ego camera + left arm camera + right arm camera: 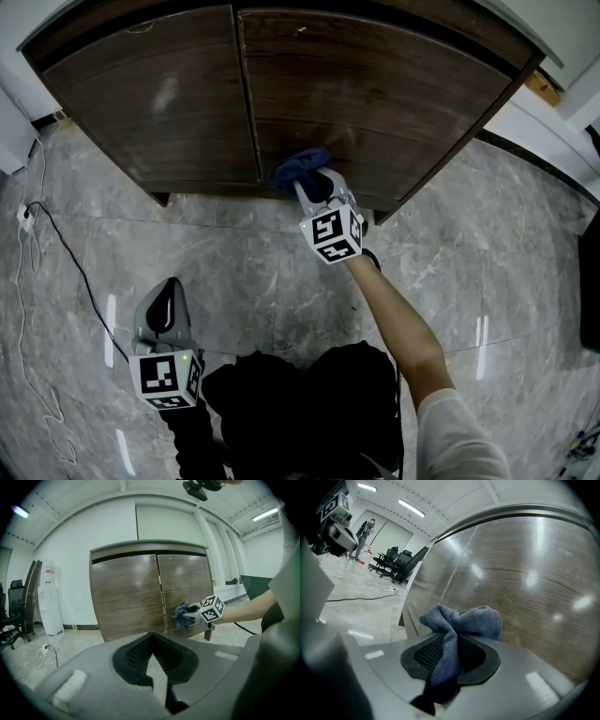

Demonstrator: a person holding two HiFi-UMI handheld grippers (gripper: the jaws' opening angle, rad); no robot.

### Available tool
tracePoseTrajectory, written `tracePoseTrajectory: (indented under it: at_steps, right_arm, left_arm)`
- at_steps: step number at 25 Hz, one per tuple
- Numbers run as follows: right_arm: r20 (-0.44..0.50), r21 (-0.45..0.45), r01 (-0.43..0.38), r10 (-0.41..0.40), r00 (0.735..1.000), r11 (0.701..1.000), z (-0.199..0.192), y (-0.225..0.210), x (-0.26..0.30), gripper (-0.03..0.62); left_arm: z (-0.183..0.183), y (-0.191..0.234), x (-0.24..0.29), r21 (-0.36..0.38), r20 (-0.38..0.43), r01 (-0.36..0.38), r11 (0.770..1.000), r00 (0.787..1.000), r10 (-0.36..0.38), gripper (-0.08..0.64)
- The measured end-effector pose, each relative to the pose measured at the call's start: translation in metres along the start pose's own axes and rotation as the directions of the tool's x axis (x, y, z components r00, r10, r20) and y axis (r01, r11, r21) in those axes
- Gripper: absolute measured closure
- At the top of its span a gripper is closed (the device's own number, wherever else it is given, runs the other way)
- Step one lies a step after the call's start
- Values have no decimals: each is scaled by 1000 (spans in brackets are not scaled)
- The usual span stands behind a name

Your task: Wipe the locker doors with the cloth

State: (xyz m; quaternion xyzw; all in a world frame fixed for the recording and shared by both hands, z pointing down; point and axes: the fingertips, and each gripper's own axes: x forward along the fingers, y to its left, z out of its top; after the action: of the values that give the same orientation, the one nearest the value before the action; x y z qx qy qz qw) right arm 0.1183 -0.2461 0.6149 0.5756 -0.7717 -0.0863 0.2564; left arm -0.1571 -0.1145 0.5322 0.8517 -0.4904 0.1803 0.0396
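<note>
Holding the blue cloth (pixel 461 620), the right gripper (pixel 314 185) has its fingers shut tight on it. The cloth runs long and thin between the fingers, from the back of the gripper out past the tips. Its long way points at the locker (pixel 281 56). Past the tips it puffs out into a soft lump that spreads sideways.

That lump is low down on the locker's right door (pixel 394 94). It sits just beside the thin line where the right door meets the left door (pixel 150 94), and it looks to be touching the wood. The gripper is tilted, with its tips at the door and its marker cube (pixel 331 234) on the end away from the locker. A bare arm (pixel 398 323) reaches out to it.

The left gripper (pixel 152 641) is well back from the locker, low over the grey stone floor (pixel 234 262). Its fingers are closed, with the tips together and nothing between them. It points toward the locker but does not touch it.

A black cable (pixel 66 248) lies on the floor, out past the left-door end of the locker.
</note>
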Motion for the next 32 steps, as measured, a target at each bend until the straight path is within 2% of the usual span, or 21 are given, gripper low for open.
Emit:
tracePoseTrajectory:
  at_steps: [11, 19, 23, 32]
  right_arm:
    - [-96, 28, -50, 52, 994, 998, -42, 32, 21, 497]
    - [-115, 23, -63, 65, 991, 998, -52, 42, 28, 497]
    - [-105, 15, -65, 66, 992, 998, -42, 42, 28, 497]
    - [-12, 2, -30, 30, 999, 1000, 21, 26, 22, 497]
  left_arm:
    - [-3, 3, 3, 5, -9, 0, 1000, 1000, 1, 560]
    - [-5, 5, 6, 8, -20, -3, 1000, 1000, 3, 560]
    - [-7, 6, 7, 6, -24, -5, 1000, 1000, 5, 560]
    - [-3, 8, 1, -3, -9, -8, 1000, 1000, 8, 560]
